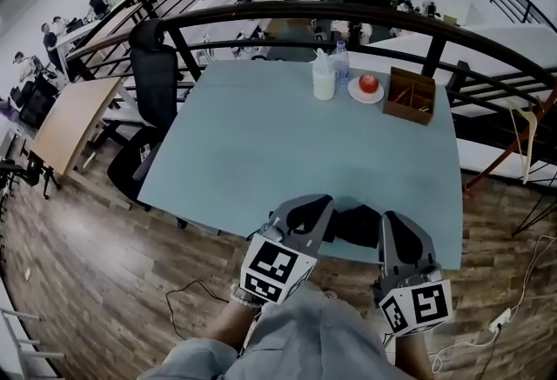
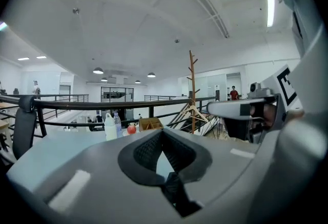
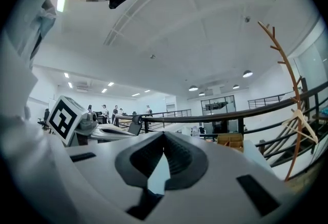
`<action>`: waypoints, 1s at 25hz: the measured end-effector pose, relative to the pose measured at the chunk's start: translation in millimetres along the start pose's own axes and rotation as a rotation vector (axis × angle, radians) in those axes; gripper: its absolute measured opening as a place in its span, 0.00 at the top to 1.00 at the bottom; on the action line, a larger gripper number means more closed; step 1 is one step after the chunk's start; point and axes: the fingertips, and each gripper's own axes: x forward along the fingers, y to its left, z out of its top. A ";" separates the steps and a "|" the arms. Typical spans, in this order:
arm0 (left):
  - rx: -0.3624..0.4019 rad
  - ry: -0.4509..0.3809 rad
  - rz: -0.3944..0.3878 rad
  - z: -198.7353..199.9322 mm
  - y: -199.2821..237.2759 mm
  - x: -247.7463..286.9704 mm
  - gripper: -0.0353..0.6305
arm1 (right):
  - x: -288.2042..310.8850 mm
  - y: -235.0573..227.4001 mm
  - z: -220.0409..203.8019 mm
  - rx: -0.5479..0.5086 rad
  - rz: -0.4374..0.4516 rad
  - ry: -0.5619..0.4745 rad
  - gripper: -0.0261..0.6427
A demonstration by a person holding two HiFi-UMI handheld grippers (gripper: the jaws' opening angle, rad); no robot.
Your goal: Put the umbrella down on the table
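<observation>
Left claw [image 1: 313, 206], its cube bearing a black square code, is clenched. Just right of it a black bundle, seemingly the umbrella [image 1: 357, 226], shows over the counter [image 1: 261, 143]'s near edge, long axis unreadable. Right claw [image 1: 397, 220] is clenched too. Bare counter stretches ahead.

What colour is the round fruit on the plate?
Red. The head view shows the fruit best, on its white plate.
</observation>
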 end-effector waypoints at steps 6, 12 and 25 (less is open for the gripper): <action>0.013 -0.034 0.014 21.4 -5.5 -18.6 0.94 | 6.8 8.6 12.1 -0.008 0.032 -0.024 0.97; -0.034 -0.067 0.058 25.9 -0.1 -32.0 0.94 | 6.7 11.8 12.3 0.003 0.044 -0.027 0.97; -0.037 -0.145 0.059 41.0 11.0 -81.8 0.94 | -11.1 41.1 22.0 -0.023 -0.044 -0.030 0.97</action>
